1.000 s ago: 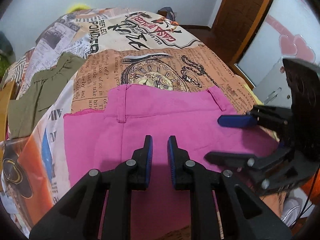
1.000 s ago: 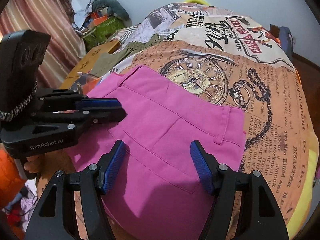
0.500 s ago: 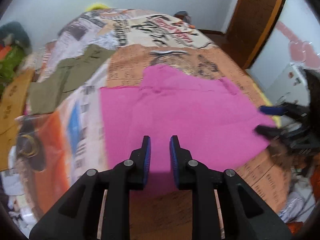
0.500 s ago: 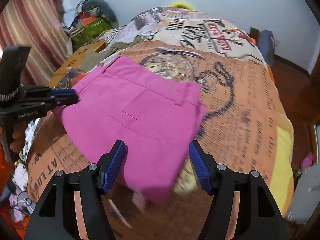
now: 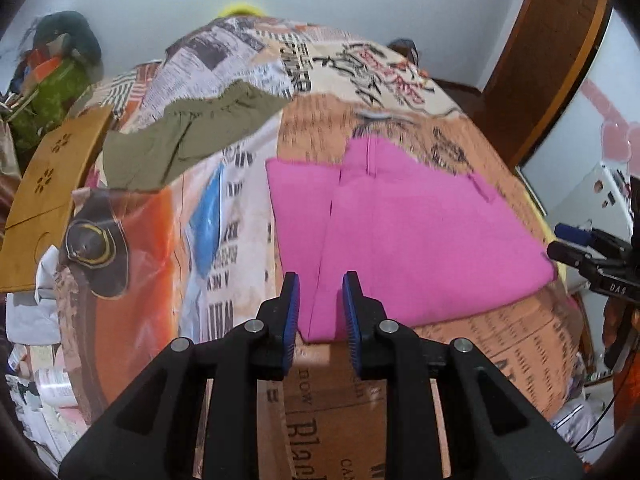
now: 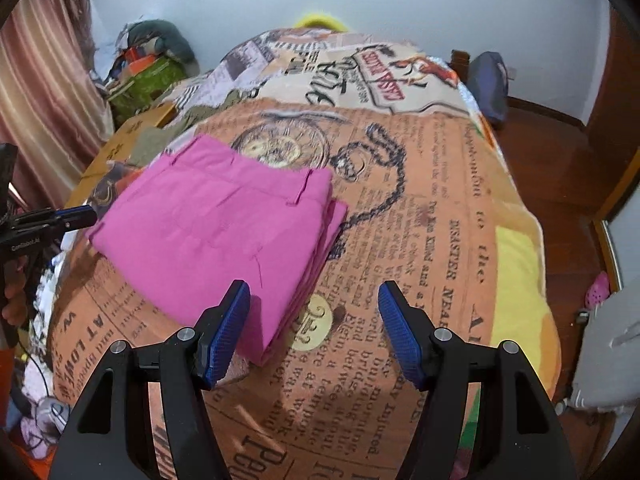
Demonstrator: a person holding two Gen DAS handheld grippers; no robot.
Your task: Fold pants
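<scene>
The pink pants (image 6: 224, 232) lie folded into a compact stack on the bed (image 6: 440, 240), resting on the newspaper-print cover near its foot, the waistband with its belt loops turned toward the far end and the layered edges showing along the side nearest the right tool (image 6: 314, 332). That tool hangs above the near corner of the stack with its blue pads spread wide and nothing between them; it touches no cloth, so I take it as released, held clear so the fold can settle undisturbed. The left tool (image 5: 319, 312) sits over the opposite near edge, its jaws only a narrow gap apart; the pink hem shows through that gap, but the pads do not seem to press on it, so I read it as let go too. Both tools are tilted down at the bundle from either side, which fits two hands that share one fold between them. An olive garment (image 5: 188, 136) lies spread farther up the bed, well apart from the pants, perhaps waiting its turn. To my eye the folding looks done or very nearly so.
</scene>
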